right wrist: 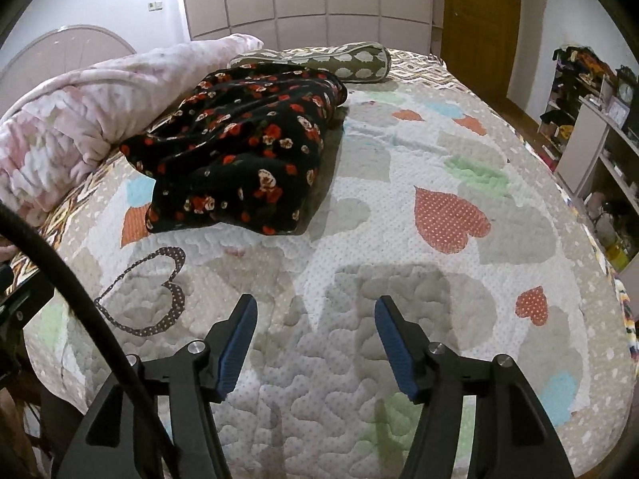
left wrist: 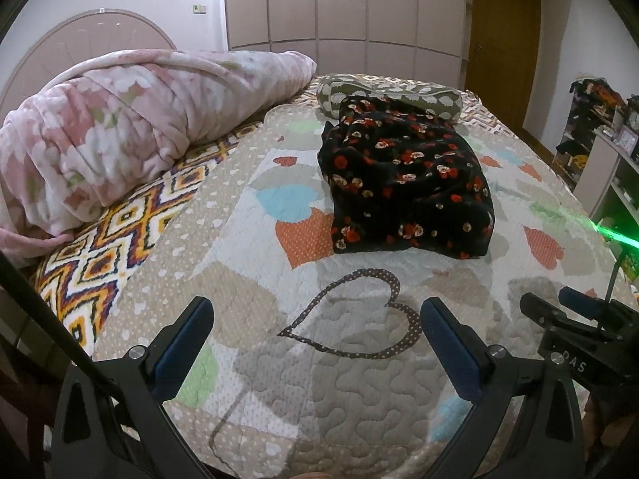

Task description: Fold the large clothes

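The left gripper (left wrist: 315,313) hangs above the near end of the bed, its jaws spread wide apart with nothing between them but the quilt (left wrist: 359,399) below. The right gripper (right wrist: 315,311) hovers just beside it, jaws likewise well apart and holding nothing; its black frame also shows at the right edge of the left wrist view. Neither gripper touches the cloth.

The garment (left wrist: 407,183), black with red and cream flowers, lies in a loosely folded, rumpled heap on the quilt, well apart from both grippers and toward the far half of the bed. In the right wrist view it sits left of center (right wrist: 239,151).

Just behind the garment lies an olive bolster pillow (left wrist: 391,94) with white cloud shapes, touching or nearly touching its far edge. A rolled pink flowered blanket (left wrist: 120,127) stretches along the left side of the bed, near the garment. Beyond stand a wardrobe (left wrist: 343,4), a wooden door (left wrist: 503,44) and cluttered shelves (right wrist: 591,119) on the right.

A black cable (right wrist: 80,299) crosses the left of the right wrist view.
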`<state>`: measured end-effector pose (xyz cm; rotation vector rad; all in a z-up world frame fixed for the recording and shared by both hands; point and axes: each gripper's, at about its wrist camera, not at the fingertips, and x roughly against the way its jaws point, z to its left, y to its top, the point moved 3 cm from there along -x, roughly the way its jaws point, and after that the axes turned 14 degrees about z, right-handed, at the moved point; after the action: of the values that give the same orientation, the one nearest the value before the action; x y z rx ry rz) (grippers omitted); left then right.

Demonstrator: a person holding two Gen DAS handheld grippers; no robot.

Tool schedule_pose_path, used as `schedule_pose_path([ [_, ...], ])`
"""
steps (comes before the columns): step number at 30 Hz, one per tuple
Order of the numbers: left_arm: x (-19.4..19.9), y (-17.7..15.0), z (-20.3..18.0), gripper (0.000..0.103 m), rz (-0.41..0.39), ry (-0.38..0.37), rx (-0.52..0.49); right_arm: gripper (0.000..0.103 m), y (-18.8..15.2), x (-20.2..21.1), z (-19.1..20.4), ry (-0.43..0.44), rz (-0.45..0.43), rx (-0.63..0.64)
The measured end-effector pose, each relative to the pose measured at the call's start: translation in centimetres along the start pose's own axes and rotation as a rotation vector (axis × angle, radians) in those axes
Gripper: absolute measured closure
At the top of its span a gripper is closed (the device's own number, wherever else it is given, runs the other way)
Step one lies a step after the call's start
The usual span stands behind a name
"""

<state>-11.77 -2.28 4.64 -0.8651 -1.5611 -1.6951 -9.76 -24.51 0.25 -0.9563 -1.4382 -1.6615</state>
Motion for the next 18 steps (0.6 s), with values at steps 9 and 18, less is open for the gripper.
schedule_pose_path([
  [9,-1.0,-0.1,-0.1,0.000,0.031,0.008,0.000,0.035,-0.2,-0.8,0.6,-0.027,0.017,0.022],
  [18,-2.4,-0.4,-0.4,0.000,0.078,0.000,-0.005,0.033,-0.2,-1.4,0.1,-0.034,0.030,0.017],
])
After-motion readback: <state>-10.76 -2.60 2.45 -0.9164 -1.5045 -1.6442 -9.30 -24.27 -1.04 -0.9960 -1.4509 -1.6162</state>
